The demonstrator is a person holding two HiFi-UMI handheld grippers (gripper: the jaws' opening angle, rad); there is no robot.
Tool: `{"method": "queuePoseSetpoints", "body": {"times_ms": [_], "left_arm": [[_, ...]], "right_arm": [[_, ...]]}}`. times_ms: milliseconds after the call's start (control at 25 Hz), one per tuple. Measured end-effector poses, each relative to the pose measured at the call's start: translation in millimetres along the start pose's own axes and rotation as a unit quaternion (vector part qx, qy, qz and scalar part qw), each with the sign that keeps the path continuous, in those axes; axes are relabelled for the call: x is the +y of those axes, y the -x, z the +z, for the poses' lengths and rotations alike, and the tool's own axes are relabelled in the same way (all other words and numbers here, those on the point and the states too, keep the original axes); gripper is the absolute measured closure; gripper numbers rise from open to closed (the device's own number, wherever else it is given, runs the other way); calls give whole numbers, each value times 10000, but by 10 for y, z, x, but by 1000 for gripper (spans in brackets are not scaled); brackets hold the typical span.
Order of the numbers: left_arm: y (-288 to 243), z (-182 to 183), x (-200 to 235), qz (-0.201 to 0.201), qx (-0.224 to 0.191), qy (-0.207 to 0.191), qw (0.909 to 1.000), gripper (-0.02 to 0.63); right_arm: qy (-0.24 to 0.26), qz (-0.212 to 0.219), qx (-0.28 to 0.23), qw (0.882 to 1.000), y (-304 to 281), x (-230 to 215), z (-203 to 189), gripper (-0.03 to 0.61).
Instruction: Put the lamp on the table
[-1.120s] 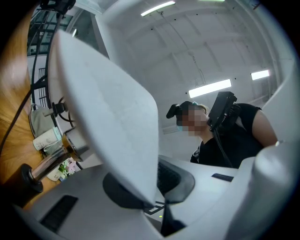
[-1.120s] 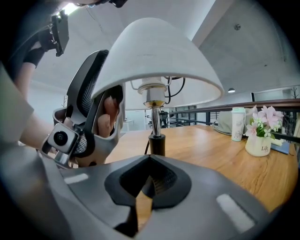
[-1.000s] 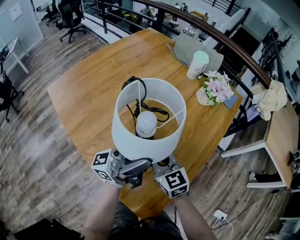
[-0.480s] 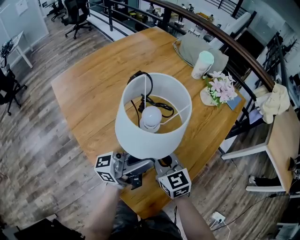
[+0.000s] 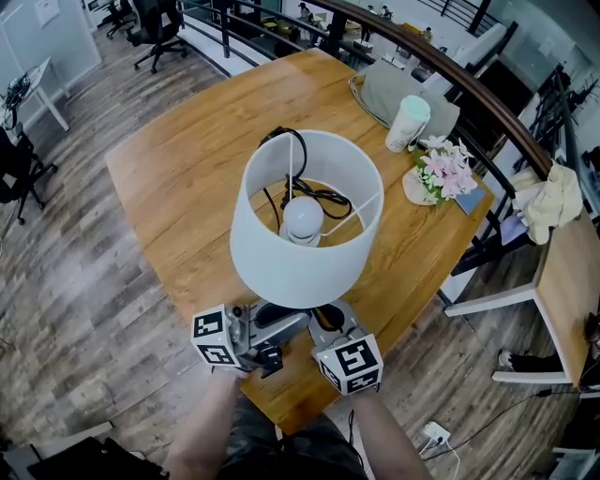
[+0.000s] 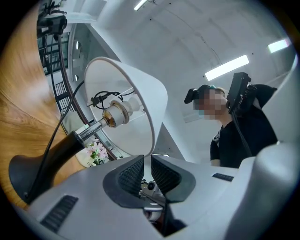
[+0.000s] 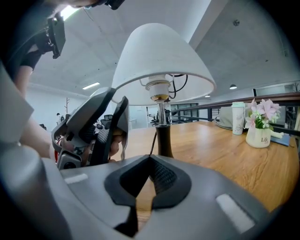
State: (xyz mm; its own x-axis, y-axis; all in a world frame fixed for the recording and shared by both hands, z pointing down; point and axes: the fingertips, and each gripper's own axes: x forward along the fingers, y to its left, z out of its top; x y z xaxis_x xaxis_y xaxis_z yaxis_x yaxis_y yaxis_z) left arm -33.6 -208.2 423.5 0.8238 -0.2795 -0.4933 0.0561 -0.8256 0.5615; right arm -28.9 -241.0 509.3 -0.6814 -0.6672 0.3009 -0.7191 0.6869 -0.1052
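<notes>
The lamp has a white shade, a bare bulb and a dark stem that comes down to the wooden table. Its black cord lies on the table behind it. My left gripper is shut on the shade's lower rim; in the left gripper view the rim runs down between the pads of the left gripper. My right gripper sits beside it under the shade, shut and empty. In the right gripper view the right gripper faces the stem from just short of it.
At the table's far right stand a white tumbler, a vase of pink flowers and a grey bag. A dark railing runs behind them. A second table is on the right, office chairs at top left.
The shade has sunk a little and swung slightly away from me, the left gripper going down with it. The right gripper has stayed where it was.
</notes>
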Motion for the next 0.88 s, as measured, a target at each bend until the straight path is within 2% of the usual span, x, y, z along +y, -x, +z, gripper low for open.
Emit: {"method": "queuePoseSetpoints", "body": {"times_ms": [480,680,880], "left_arm": [[172,-192,47,971,213,-309,9946,617],[238,-220,56,1582,431,-713,9839,617],[284,-223,95,2171,629,-1097,9679,617]], "right_arm": [[110,105,-134,9998,153,115,15,571],[175,128,-226,9995,257,176,68,571],[264,171,-345,9989,357,190,150,571]]}}
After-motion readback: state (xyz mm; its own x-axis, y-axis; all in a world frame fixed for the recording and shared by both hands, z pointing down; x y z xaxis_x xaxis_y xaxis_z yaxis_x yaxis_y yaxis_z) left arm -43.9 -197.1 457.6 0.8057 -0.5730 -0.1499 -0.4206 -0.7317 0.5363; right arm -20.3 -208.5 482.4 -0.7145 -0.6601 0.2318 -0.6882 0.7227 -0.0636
